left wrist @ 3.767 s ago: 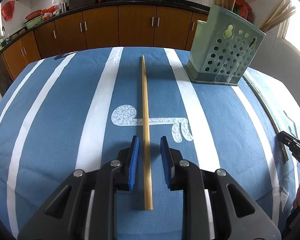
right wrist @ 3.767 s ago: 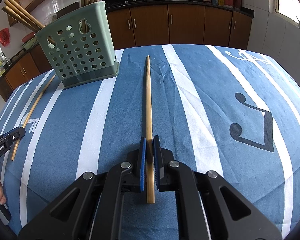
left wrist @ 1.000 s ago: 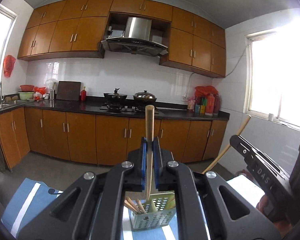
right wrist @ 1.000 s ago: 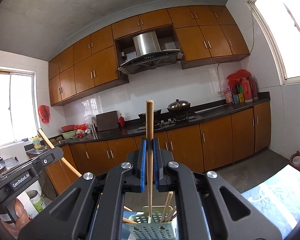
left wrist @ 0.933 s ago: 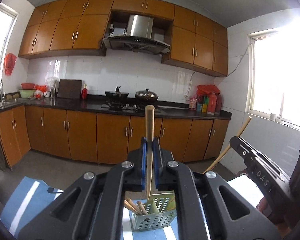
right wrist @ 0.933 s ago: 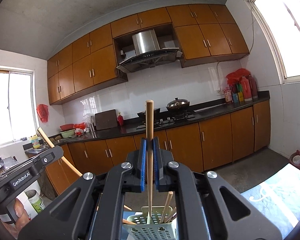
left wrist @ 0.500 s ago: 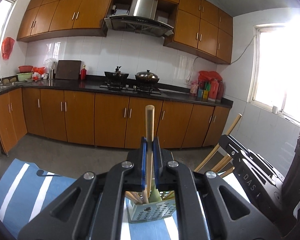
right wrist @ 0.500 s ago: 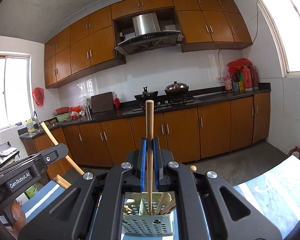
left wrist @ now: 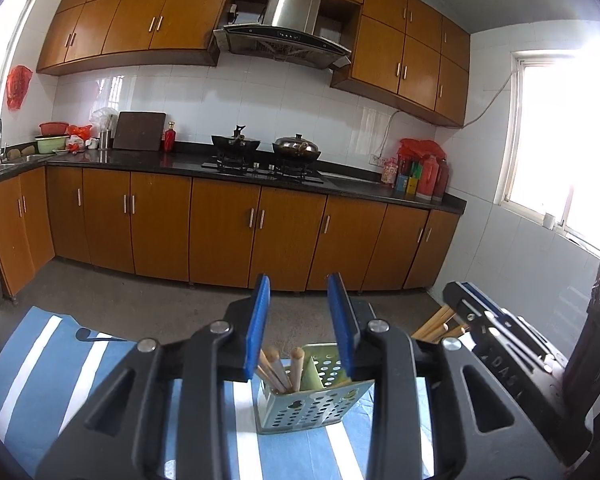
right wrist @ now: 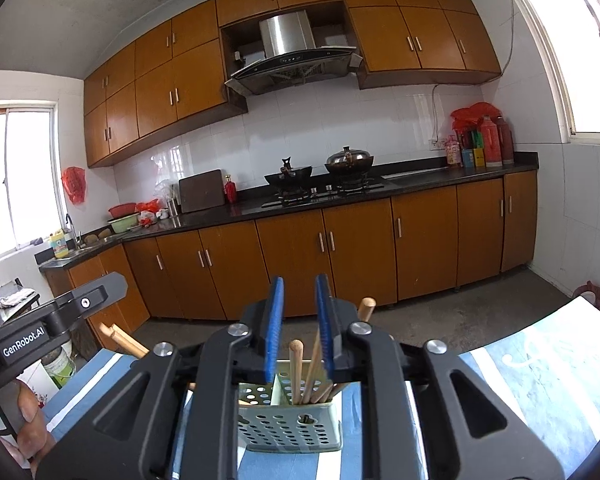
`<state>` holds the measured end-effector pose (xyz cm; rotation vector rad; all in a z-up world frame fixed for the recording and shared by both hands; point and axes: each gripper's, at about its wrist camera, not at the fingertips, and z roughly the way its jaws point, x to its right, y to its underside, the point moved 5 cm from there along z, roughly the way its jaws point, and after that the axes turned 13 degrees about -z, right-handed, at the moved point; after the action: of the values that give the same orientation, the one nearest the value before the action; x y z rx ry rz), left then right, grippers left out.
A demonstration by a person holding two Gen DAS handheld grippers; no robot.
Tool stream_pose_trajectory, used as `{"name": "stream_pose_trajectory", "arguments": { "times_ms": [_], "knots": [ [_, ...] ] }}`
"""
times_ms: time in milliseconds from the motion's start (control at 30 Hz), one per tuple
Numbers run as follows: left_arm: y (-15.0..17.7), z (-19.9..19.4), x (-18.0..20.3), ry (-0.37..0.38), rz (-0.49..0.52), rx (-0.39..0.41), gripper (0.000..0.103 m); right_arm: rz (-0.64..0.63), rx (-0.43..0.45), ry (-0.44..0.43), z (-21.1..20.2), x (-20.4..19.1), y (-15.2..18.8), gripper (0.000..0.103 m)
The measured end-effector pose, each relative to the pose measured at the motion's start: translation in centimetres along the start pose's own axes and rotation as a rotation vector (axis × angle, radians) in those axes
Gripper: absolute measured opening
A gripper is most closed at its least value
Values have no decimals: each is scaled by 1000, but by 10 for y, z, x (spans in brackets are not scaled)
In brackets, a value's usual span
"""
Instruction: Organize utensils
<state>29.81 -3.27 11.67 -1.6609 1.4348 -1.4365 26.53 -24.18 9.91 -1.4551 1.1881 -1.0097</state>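
A pale green perforated utensil holder stands upright on a blue-and-white striped tablecloth, at about 6 o'clock in both wrist views, below and beyond each gripper's fingertips. It has a centre divider and holds a cluster of wooden chopsticks — round-ended, light tan, leaning at mixed angles. In the right wrist view, several chopsticks fill the right-hand compartment, and one stands almost upright. The left gripper has just been opening; its blue pads stand apart with nothing pressed between them. The right gripper has also just been opening — narrower, its pads clear of the sticks that rise behind the gap.
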Motion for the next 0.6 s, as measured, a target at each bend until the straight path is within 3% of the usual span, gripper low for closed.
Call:
{"name": "stream_pose_trajectory", "arguments": {
  "times_ms": [167, 333, 500, 600],
  "knots": [
    [-5, -27, 0, 7, -9, 26, 41, 1, 30, 12, -28, 8, -7, 38],
    [0, -62, -5, 9, 4, 46, 62, -14, 48, 10, -63, 12, -6, 58],
    [27, -105, -17, 3, 31, 46, 91, -40, 57, 12, -106, 6, 14, 97],
    [47, -128, -24, -19, 59, 58, 99, -91, 60, 35, -126, -4, 26, 101]
  ]
}}
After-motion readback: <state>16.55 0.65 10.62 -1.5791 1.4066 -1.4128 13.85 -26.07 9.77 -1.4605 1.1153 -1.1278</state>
